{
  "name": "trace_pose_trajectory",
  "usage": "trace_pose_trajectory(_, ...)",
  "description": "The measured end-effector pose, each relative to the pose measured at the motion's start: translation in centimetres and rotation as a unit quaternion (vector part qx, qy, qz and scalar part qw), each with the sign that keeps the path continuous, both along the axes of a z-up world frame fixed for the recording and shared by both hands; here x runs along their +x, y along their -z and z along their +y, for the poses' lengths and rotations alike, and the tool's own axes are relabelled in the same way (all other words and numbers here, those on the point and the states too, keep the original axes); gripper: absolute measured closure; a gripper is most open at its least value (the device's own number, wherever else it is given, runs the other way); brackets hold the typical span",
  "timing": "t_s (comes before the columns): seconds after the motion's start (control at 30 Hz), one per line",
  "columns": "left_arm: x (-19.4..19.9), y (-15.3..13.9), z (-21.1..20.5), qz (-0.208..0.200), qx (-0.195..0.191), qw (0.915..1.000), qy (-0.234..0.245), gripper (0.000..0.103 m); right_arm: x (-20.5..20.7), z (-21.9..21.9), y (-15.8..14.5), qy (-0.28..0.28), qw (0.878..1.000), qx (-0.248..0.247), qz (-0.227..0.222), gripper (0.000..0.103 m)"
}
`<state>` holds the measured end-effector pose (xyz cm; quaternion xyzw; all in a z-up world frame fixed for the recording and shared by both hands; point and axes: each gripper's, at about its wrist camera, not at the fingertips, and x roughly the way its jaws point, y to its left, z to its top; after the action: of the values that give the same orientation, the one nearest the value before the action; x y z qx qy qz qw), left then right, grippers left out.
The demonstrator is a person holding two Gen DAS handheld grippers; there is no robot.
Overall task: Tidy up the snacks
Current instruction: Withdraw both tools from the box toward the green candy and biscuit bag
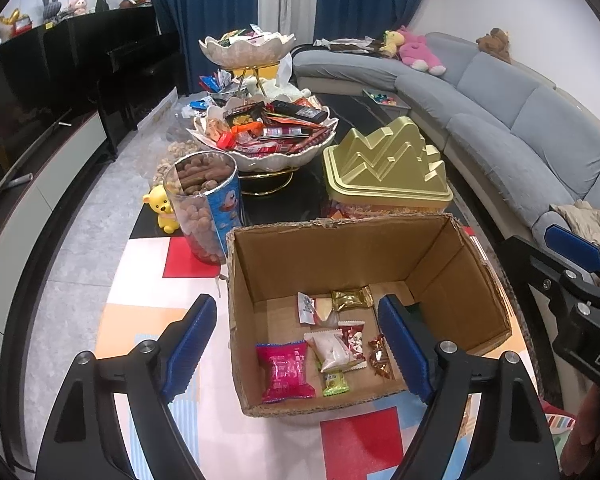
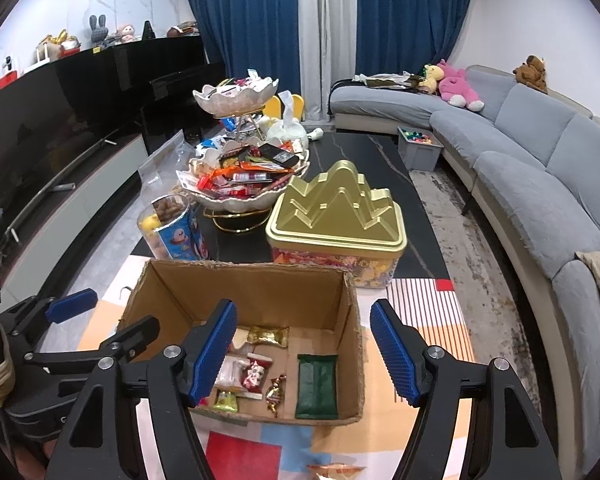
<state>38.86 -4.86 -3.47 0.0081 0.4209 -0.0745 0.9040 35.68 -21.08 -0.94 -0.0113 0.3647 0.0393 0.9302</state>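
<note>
Patterned tablecloth (image 1: 148,316) bears torn-edged cardboard box (image 1: 340,248) holding wrapped snacks (image 1: 284,372).

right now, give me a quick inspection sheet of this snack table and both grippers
surface: dark coffee table with a colourful checked mat at the near end
job's things: open cardboard box on the mat, holding a pink packet, a gold candy, a green packet and a few other small wrapped sweets
clutter: two-tier snack bowl stand piled with wrappers, gold-lidded tin, clear jar of nuts, yellow bear toy
grippers: left gripper open and empty over the box; right gripper open and empty over the box
cables: nothing seen
surroundings: grey sofa with plush toys, blue curtains, black piano
</note>
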Motion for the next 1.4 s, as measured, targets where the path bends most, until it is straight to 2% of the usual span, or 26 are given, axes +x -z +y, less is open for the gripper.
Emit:
trace_pose_trajectory(0.23, -0.7, -0.1, -0.2, -0.002, -0.001, 1.0000, 0.000, 0.017, -0.7, -0.4, 0.0, 0.006, 1.000, -0.001, 0.001, 0.033)
trace_pose_trajectory(0.33, -1.0, -0.2, -0.4, -0.003, -0.001, 1.0000, -0.001, 0.016, -1.1, -0.6, -0.1, 0.011, 1.000, -0.001, 0.000, 0.024)
trace_pose_trajectory(0.53, -2.1, -0.1, -0.3, -0.003, 0.000, 1.0000, -0.001, 0.015, -1.9, -0.9, 0.2, 0.021, 1.000, -0.004, 0.003, 0.020)
trace_pose_trajectory(1.0, -4.9, 1.2, 0.4, 0.008, 0.001, 0.9999, -0.010, 0.015, -3.7, -1.1, 1.5, 0.031, 0.999, -0.010, 0.012, 0.020)
trace_pose_trajectory(1.4, -7.8, 3.3, 0.2, 0.027, 0.009, 0.9996, -0.001, 0.015, -6.2, -1.7, 4.0, 0.042, 0.998, -0.018, 0.033, 0.020)
